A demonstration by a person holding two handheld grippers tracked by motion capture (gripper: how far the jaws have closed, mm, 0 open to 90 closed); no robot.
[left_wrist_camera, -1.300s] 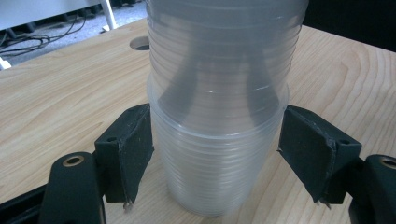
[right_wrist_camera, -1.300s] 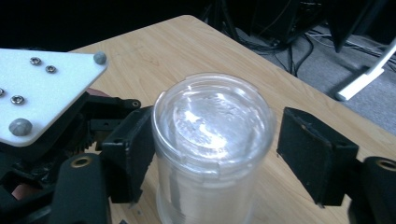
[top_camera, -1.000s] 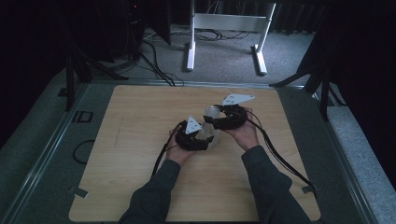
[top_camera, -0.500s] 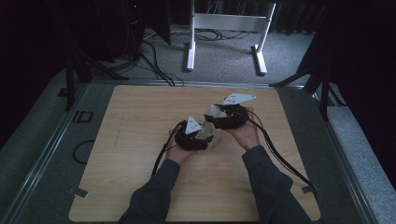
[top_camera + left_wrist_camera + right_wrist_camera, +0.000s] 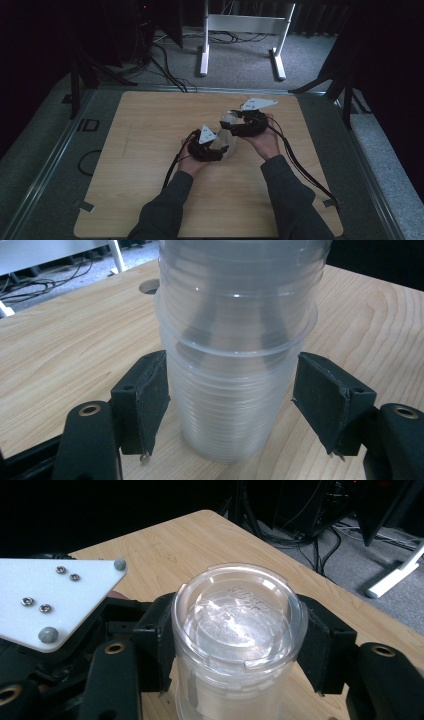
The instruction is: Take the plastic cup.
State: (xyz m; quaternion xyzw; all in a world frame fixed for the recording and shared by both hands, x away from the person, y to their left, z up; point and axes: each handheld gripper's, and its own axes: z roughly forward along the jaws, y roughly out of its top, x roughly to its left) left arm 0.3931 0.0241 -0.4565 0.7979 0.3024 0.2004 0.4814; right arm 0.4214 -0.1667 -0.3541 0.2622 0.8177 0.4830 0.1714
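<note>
Two hands are meeting near the middle of a wooden table [image 5: 150, 150] in the high view, the left gripper [image 5: 216, 148] and right gripper [image 5: 239, 125] flanking a stack of clear plastic cups [image 5: 228, 131] that is hard to make out in the dim light. Left gripper view: the jaws are standing on either side of the stack [image 5: 235, 365], one pad touching and the other just apart, the top cut off. Right gripper view: the jaws are clamping around the stack's upper cup [image 5: 239, 630], and the left gripper's grey plate [image 5: 50, 600] is showing beside it.

A dim lab: wooden table [image 5: 150, 150] on grey carpet, floor cables [image 5: 165, 70], white stand [image 5: 240, 30].
</note>
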